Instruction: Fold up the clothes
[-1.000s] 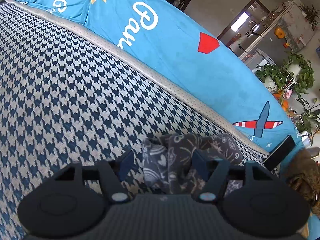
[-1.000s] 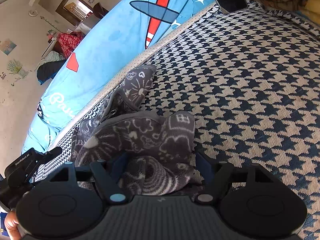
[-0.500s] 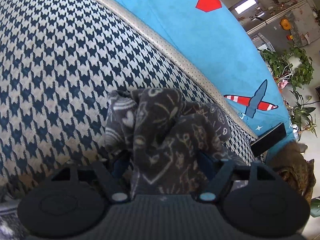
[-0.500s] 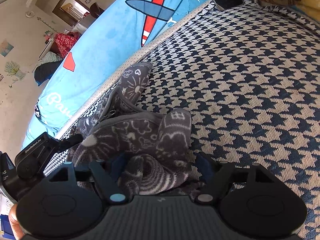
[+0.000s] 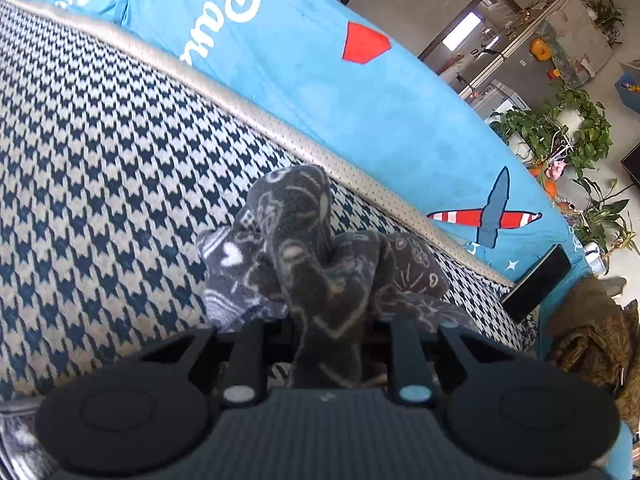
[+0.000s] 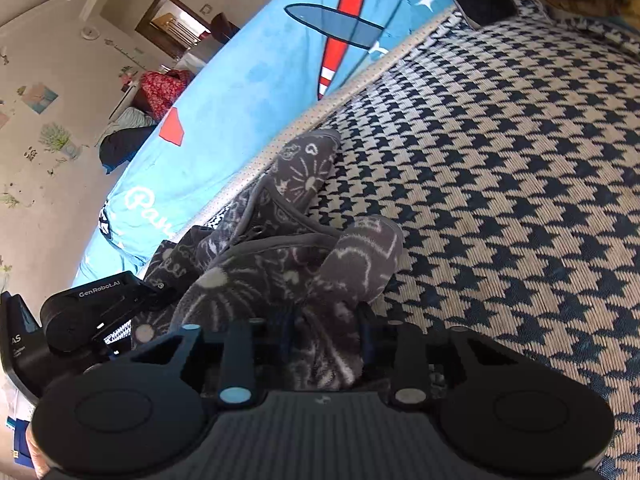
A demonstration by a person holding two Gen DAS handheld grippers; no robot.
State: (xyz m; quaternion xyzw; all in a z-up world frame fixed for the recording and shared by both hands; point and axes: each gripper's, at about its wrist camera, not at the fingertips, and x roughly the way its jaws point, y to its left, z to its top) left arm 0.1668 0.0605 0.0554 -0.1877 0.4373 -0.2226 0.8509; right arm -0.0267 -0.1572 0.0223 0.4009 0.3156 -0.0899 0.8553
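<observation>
Houndstooth cover (image 5: 100, 184): navy and beige woven cloth spread over the whole work surface, edged along the far side by a pale dotted band (image 5: 280, 136)
Blue sheet (image 5: 320, 80): bright blue fabric beyond the pale band, printed with white script, a red pentagon and a red-and-white striped plane
Room behind: doorway, shelving and leafy green plants (image 5: 560, 136) at the right of the left wrist view; a wall with small pictures and a red patterned cloth (image 6: 164, 88) in the right wrist view
Garment (image 5: 320, 264): dark grey fleece with pale doodle print, bunched in a crumpled heap on the houndstooth cover, close to the pale band; one end (image 6: 308, 168) reaches toward that band
Left gripper (image 5: 326, 332): clamped on a bunched fold of the garment, which rises in a peak just ahead of the fingers; its body also shows at the left edge of the right wrist view (image 6: 92, 312)
Right gripper (image 6: 324, 336): jaws closing, with a thick wad of the garment between them and the pads already pressing the fleece
Black slab (image 5: 536, 284): flat dark object at the far end of the cover
Brown patterned cloth (image 5: 592, 336): crumpled, beside the black slab
</observation>
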